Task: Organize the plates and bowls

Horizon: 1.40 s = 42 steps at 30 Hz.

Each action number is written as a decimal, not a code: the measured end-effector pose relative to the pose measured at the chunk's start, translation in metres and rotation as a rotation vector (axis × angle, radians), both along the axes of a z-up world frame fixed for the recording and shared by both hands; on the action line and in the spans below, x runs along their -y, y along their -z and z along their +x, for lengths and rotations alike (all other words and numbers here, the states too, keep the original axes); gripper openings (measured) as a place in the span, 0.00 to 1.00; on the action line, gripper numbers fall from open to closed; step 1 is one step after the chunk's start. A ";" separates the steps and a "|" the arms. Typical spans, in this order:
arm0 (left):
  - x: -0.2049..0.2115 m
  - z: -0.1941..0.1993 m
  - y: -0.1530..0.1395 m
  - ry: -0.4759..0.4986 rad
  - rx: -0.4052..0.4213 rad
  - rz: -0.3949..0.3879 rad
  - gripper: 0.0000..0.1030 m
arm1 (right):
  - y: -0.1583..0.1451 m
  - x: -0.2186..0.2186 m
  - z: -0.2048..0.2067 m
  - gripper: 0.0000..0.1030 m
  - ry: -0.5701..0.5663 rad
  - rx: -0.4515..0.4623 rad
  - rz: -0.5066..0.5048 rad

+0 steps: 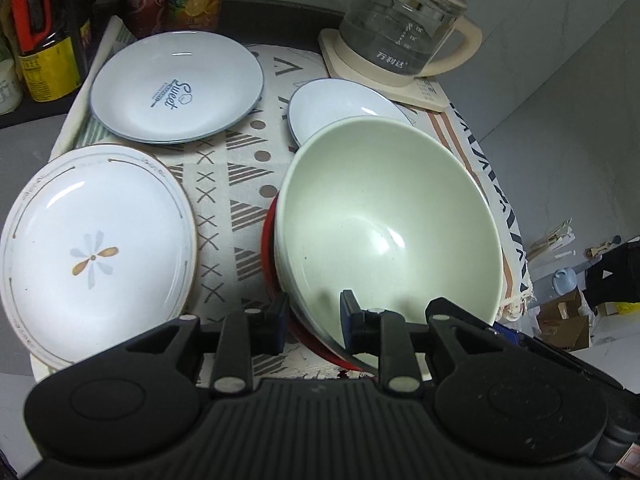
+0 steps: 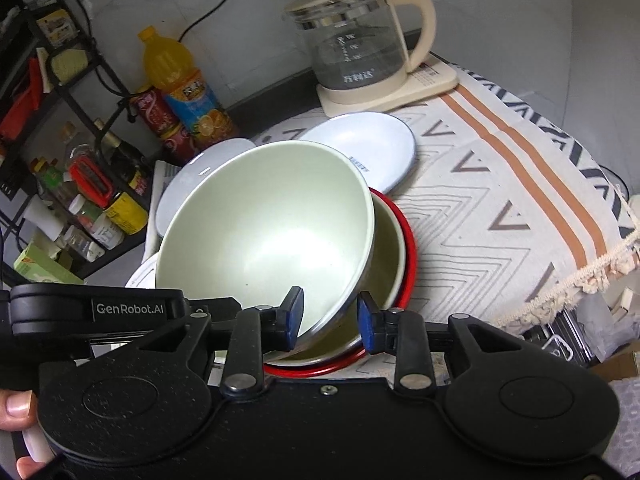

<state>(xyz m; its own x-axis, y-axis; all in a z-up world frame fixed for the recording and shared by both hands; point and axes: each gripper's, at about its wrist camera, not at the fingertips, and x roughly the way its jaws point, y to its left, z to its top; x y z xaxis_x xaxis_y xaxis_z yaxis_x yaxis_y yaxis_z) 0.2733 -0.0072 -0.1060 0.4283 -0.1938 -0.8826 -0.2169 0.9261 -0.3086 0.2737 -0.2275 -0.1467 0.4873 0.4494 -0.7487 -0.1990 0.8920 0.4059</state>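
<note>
The green bowl (image 1: 384, 216) is gripped at its near rim by both the left claw (image 1: 314, 322) and the right claw (image 2: 330, 318), tilted over the red bowl (image 2: 406, 264). Three plates (image 1: 176, 84) are left unstacked, spread across the desk (image 2: 500, 208).

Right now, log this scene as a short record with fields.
surface: patterned cloth over a table
held item: pale green bowl, tilted
under it: second green bowl inside a red-rimmed bowl
left gripper: jaws straddle the pale green bowl's rim
right gripper: jaws straddle the same rim
loose plates: flower-print plate, "Sweet" plate, plain white plate
behind: glass kettle
</note>
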 end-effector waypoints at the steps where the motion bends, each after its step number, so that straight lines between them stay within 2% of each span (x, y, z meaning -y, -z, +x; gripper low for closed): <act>1: 0.000 0.001 0.001 0.003 0.000 0.000 0.23 | 0.001 0.000 -0.001 0.31 0.003 -0.002 0.001; 9: -0.004 0.004 -0.005 0.036 0.017 -0.020 0.40 | -0.003 0.007 -0.004 0.34 0.040 0.014 -0.024; 16: -0.039 0.002 -0.014 0.067 0.025 -0.038 0.43 | -0.013 -0.002 -0.007 0.40 0.102 0.026 -0.041; 18: -0.053 0.002 -0.018 0.064 0.019 -0.040 0.45 | -0.018 -0.006 -0.008 0.44 0.125 0.026 -0.046; 19: -0.060 0.002 -0.020 0.067 0.022 -0.044 0.48 | -0.021 -0.009 -0.009 0.51 0.129 0.034 -0.048; 20: -0.067 0.002 -0.023 0.067 0.029 -0.045 0.55 | -0.025 -0.013 -0.011 0.57 0.135 0.047 -0.049; 21: -0.074 0.001 -0.026 0.064 0.037 -0.041 0.61 | -0.029 -0.017 -0.012 0.58 0.139 0.058 -0.051; 24: -0.092 -0.001 -0.032 0.051 0.052 -0.019 0.69 | -0.037 -0.031 -0.012 0.66 0.154 0.070 -0.057; 26: -0.106 -0.002 -0.034 0.046 0.057 -0.014 0.72 | -0.040 -0.042 -0.014 0.74 0.158 0.079 -0.055; 33: -0.152 -0.013 -0.037 0.034 0.057 0.004 0.74 | -0.048 -0.089 -0.022 0.85 0.144 0.097 -0.055; 35: -0.165 -0.017 -0.037 0.031 0.056 0.014 0.79 | -0.049 -0.103 -0.024 0.90 0.138 0.098 -0.053; 42: -0.204 -0.029 -0.033 0.032 0.070 0.051 0.83 | -0.048 -0.145 -0.031 0.95 0.123 0.103 -0.055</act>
<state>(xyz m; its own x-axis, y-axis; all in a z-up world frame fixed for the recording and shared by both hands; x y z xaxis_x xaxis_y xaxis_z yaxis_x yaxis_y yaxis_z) 0.2445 0.1967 -0.0728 0.4835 -0.1641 -0.8598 -0.1668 0.9470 -0.2746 0.2423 -0.0825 -0.0983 0.6120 0.3413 -0.7134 -0.1248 0.9325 0.3390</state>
